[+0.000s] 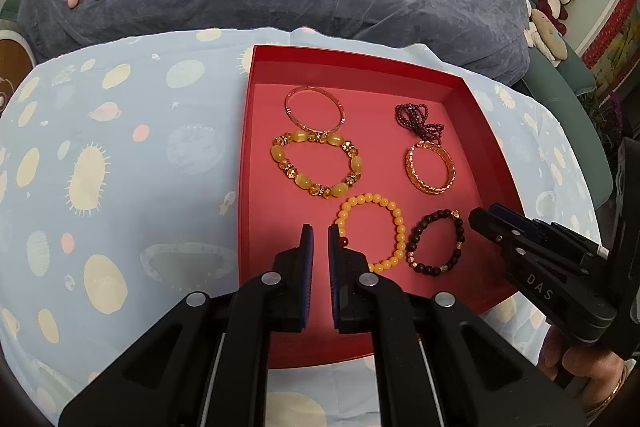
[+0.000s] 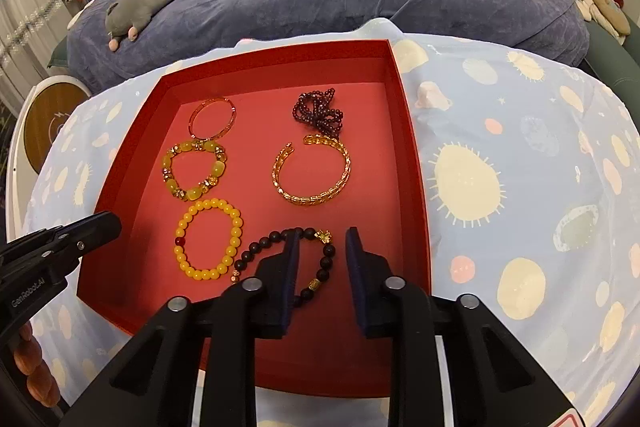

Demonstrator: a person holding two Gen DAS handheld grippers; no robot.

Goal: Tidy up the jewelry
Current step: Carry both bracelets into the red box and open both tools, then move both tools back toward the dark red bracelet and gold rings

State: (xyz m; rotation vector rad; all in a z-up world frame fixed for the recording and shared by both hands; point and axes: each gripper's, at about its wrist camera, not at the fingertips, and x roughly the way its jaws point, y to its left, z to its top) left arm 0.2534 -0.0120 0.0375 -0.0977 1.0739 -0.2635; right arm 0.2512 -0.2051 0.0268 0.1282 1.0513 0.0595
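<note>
Six bracelets lay in the shallow red cardboard tray point(image 2: 404, 131) on my desk's pale blue planet-print cloth point(image 2: 520, 155). A clear pink bangle point(image 2: 212, 118) and a dark garnet bead strand point(image 2: 318, 111) sat at the far side, a chunky amber bead bracelet point(image 2: 195, 169) and an open gold cuff point(image 2: 316, 173) mid-tray, and a yellow round-bead bracelet point(image 2: 209, 239) nearest beside a black bead bracelet point(image 2: 320, 263). My right tool point(image 2: 322, 233) hovered released, straddling the black one. My left tool point(image 1: 320, 229) was nearly clenched, holding nothing, over the near left corner.
</note>
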